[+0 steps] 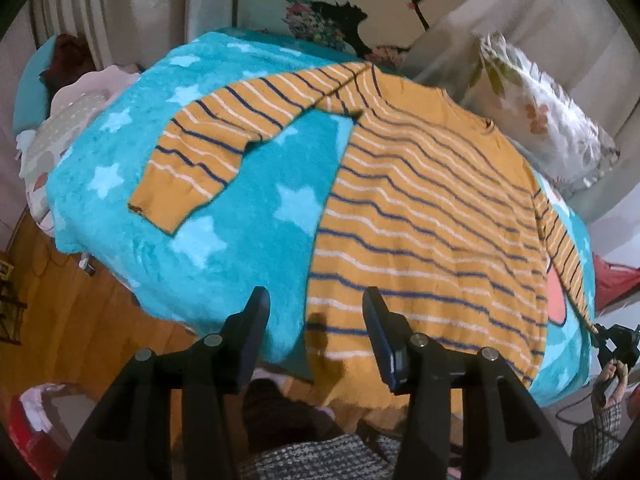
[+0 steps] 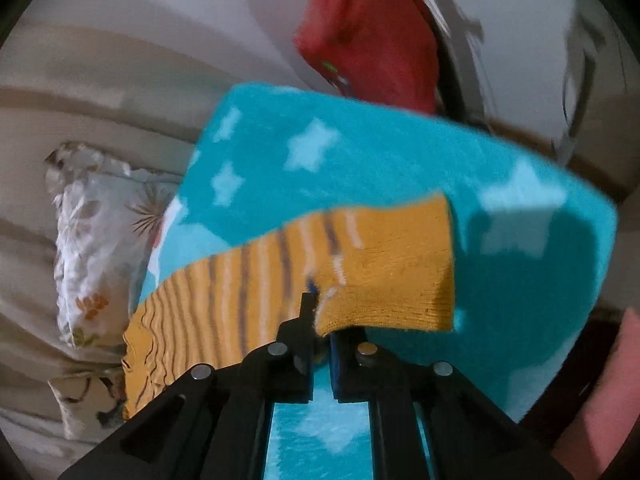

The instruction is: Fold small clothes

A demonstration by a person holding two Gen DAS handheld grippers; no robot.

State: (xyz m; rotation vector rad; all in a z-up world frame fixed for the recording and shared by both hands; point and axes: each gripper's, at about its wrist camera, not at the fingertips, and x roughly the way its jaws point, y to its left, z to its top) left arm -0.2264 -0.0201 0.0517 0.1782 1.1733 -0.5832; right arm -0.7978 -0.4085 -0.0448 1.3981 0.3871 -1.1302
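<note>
A mustard sweater [image 1: 420,208] with navy and white stripes lies flat on a teal blanket with pale stars [image 1: 200,200]. Its left sleeve [image 1: 208,152] is spread out to the side. My left gripper [image 1: 316,300] hovers open over the sweater's bottom hem and left edge, with nothing between its fingers. The right sleeve runs along the sweater's right side to my right gripper [image 1: 612,344], seen small at the blanket's edge. In the right wrist view, my right gripper [image 2: 320,320] is shut on the plain cuff of that sleeve [image 2: 384,276], and the picture is blurred.
A flowered pillow [image 1: 540,112] and a printed cushion [image 1: 360,12] lean against the beige sofa back behind the blanket. More clothes [image 1: 68,120] are piled at the left. A red cloth [image 2: 372,32] lies beyond the blanket's corner. The wooden floor [image 1: 60,320] shows below left.
</note>
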